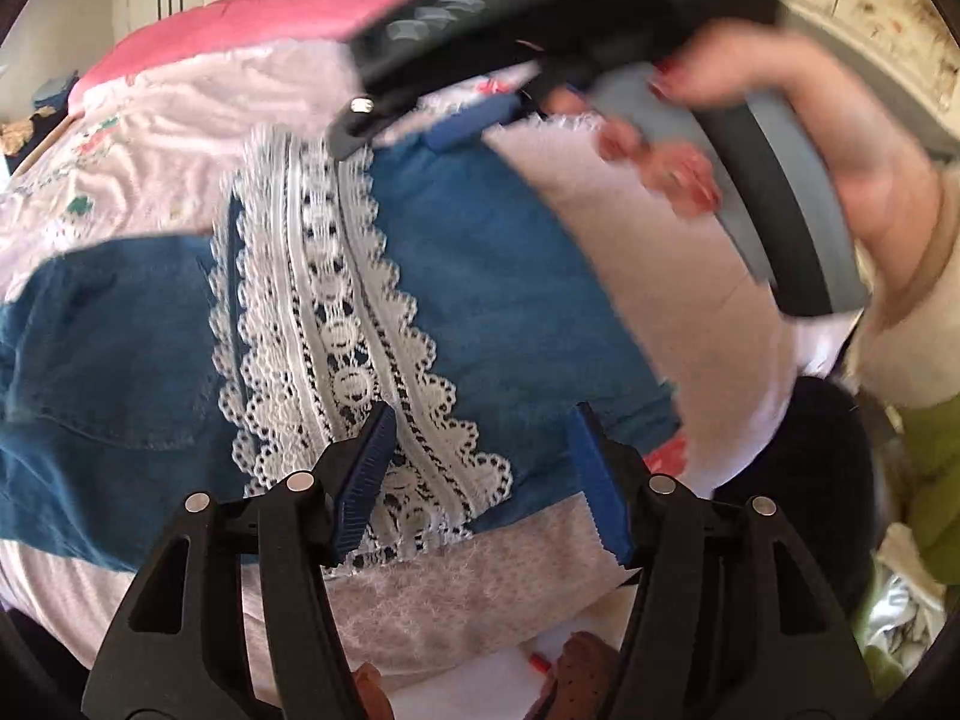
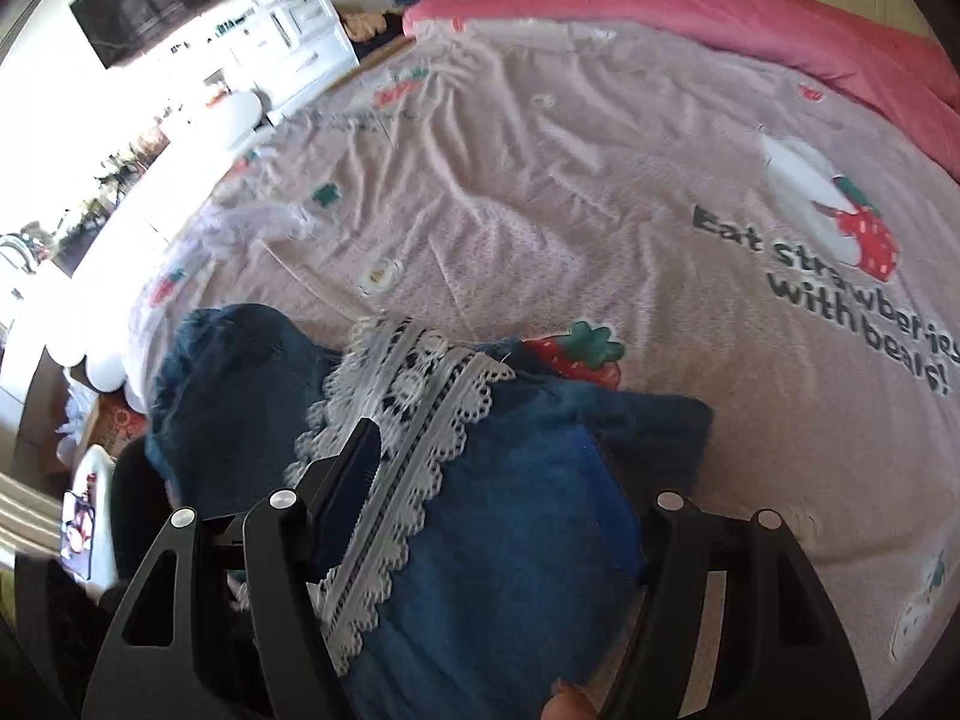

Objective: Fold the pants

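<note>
Denim, dark blue with a white lace strip running down it; that's the pants, lying bunched and partly folded on the pink strawberry-print bedspread of the bed, near its front edge.

The left gripper hangs over the near end of the lace with its jaws partway open and nothing pinched between the blue pads; cloth sits under the gap but isn't clamped. The right gripper is partway open too, spread over the denim beside the lace; its pads don't look pressed on the fabric, so I'd call it empty. In the left view the right gripper shows blurred at the top, held by a hand.

What could go wrong, my guess: lace is thin and slippery, so a pinch on it alone could drag the trim and leave the denim behind; grabbing one layer only would skew the fold; and the soft, wrinkled bedspread could get caught in the jaws too.
</note>
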Motion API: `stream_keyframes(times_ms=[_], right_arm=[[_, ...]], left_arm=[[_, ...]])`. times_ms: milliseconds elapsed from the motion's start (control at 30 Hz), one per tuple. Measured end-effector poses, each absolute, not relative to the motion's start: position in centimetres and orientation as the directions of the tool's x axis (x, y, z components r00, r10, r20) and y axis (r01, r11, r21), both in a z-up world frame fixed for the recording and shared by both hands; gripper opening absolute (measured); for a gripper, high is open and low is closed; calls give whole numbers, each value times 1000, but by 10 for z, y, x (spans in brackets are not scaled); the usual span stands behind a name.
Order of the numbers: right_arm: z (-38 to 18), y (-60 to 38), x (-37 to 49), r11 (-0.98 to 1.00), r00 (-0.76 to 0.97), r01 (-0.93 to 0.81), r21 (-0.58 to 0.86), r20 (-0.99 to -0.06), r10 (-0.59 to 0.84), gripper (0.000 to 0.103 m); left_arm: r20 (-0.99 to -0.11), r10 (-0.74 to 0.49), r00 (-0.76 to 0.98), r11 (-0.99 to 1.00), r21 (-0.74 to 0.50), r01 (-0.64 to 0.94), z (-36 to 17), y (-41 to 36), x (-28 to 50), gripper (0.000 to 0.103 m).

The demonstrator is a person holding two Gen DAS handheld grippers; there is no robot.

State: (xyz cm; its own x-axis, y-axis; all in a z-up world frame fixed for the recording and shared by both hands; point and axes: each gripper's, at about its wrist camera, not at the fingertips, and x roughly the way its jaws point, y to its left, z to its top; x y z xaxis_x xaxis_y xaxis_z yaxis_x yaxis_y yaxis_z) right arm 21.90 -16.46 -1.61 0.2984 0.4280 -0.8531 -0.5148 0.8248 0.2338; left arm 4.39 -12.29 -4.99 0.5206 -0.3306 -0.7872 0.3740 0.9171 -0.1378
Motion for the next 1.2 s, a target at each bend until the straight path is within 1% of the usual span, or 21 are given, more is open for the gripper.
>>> stream_keyframes(times_ms=[67, 133, 300, 367, 433, 567, 633, 733, 867, 933, 1033, 1200], right_arm=[[-32, -152, 229, 842, 287, -505, 192, -882, 373, 66], [-47, -145, 239, 859, 264, -478, 186, -902, 342, 69], [-57, -140, 249, 867, 267, -468, 173, -907, 325, 76], [-56, -141, 249, 865, 268, -469, 179, -904, 332, 76], [-49, -142, 247, 864, 280, -470, 181, -898, 340, 77], [-19, -150, 240, 855, 325, -468, 223, -856, 401, 78], [-7, -151, 236, 853, 342, -469, 230, -843, 415, 81], [12, -151, 227, 840, 358, -486, 241, -822, 443, 84], [32, -145, 216, 829, 380, -504, 242, -800, 465, 87], [39, -142, 211, 823, 387, -514, 243, -790, 475, 89], [51, -136, 203, 815, 397, -532, 230, -783, 479, 90], [66, -131, 195, 810, 419, -542, 224, -764, 491, 92]], left_arm=[[-787, -313, 531, 920, -112, 376, -52, -126, 42, 52], [-786, -306, 536, 921, -103, 375, -54, -128, 42, 52], [-783, -325, 531, 920, -130, 370, -55, -120, 45, 52], [-781, -327, 533, 919, -132, 371, -56, -119, 45, 52], [-779, -333, 531, 918, -140, 371, -55, -118, 45, 52], [-768, -357, 531, 914, -171, 368, -49, -112, 43, 52], [-759, -356, 545, 916, -168, 365, -43, -106, 40, 52], [-739, -352, 575, 924, -177, 339, -30, -91, 36, 53], [-713, -313, 628, 945, -165, 283, -14, -65, 32, 60], [-704, -291, 648, 954, -163, 251, -6, -49, 30, 62], [-692, -260, 674, 965, -164, 204, 5, -29, 27, 66], [-657, -199, 727, 980, -129, 151, 24, -11, 16, 83]])
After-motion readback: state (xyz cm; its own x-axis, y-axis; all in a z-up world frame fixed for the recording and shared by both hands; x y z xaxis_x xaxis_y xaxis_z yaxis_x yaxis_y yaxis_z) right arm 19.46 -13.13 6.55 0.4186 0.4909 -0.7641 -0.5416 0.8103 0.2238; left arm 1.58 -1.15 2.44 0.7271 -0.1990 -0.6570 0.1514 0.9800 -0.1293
